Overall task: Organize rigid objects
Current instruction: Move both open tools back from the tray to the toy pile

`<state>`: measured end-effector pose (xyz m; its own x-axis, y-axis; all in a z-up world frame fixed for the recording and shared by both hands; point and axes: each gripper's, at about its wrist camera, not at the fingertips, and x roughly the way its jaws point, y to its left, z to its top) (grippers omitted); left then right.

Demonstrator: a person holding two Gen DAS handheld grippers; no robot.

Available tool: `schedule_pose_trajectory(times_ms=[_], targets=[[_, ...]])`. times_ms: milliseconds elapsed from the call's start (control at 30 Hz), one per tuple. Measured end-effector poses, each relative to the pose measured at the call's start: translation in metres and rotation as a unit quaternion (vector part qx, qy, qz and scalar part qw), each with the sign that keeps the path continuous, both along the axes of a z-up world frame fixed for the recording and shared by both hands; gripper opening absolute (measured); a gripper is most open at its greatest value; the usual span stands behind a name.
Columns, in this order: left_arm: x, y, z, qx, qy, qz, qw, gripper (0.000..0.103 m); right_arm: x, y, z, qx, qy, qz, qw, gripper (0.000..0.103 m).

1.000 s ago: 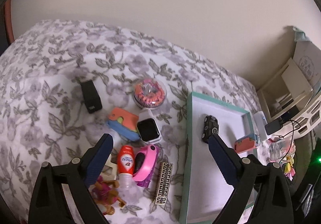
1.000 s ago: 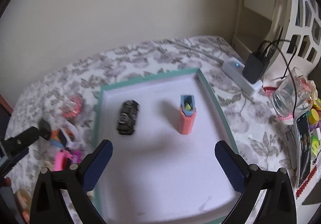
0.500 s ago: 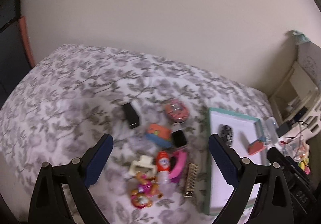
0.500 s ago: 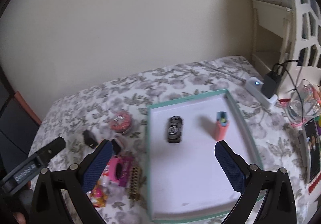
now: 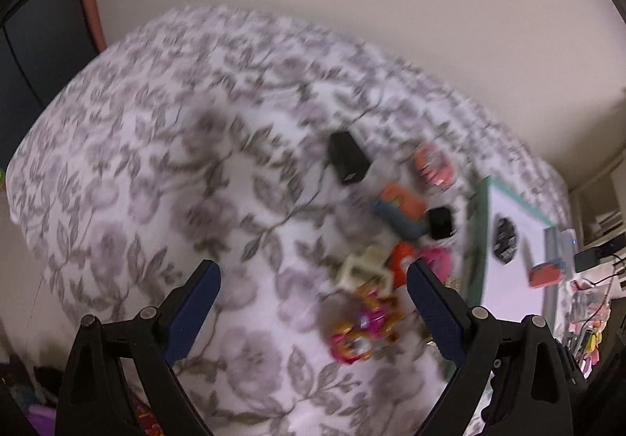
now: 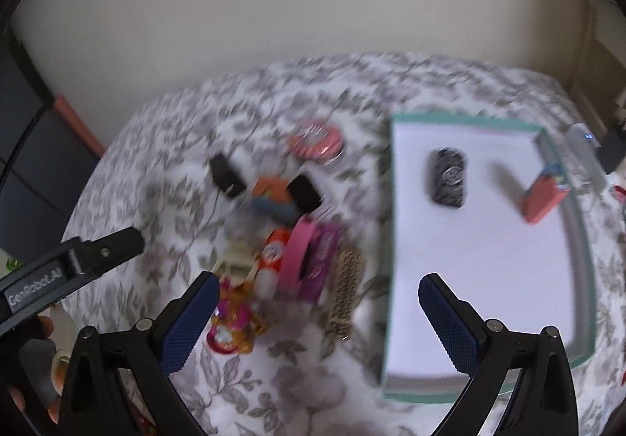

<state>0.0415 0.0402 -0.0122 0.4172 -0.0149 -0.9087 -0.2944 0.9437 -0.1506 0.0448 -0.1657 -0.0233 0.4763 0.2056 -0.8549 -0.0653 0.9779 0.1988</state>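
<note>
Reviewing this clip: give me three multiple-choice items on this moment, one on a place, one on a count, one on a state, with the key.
1. Where does the salmon-pink block lie?
A. on the floral cover
B. inside the tray, near its right wall
C. between the fingers of a gripper

2. How many things lie in the teal-rimmed tray?
A. two
B. four
C. none

3. How does the right gripper stand?
A. shut on the dark toy car
B. shut on nothing
C. open and empty

Key: 1 B, the block rests on the white tray floor by the right wall. 2 A, only the block and the dark toy car are inside. 3 C, its blue pads stand wide apart with nothing between them.
</note>
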Motion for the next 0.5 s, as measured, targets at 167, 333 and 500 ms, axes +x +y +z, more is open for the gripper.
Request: schedule_pose_trajectory(times_ms=[167, 333, 500], targets=[[0.001, 0.005, -0.023, -0.011, 0.049, 0.01, 0.9987, 0.096, 0.003, 0.0, -0.022, 0.008, 0.043, 0.001, 0.999, 0.097], [0.003, 0.001, -0.041, -0.043, 0.084, 0.0, 0.9956, 0.096, 0.008, -0.009, -0.036, 0.028, 0.067, -0.011, 0.997, 0.079], [0.005, -0.012, -0.051, -0.071, 0.098, -0.021, 0.9924, 0.096, 0.013, -0.008, -0.048, 0.016, 0.084, -0.004, 0.996, 0.068]])
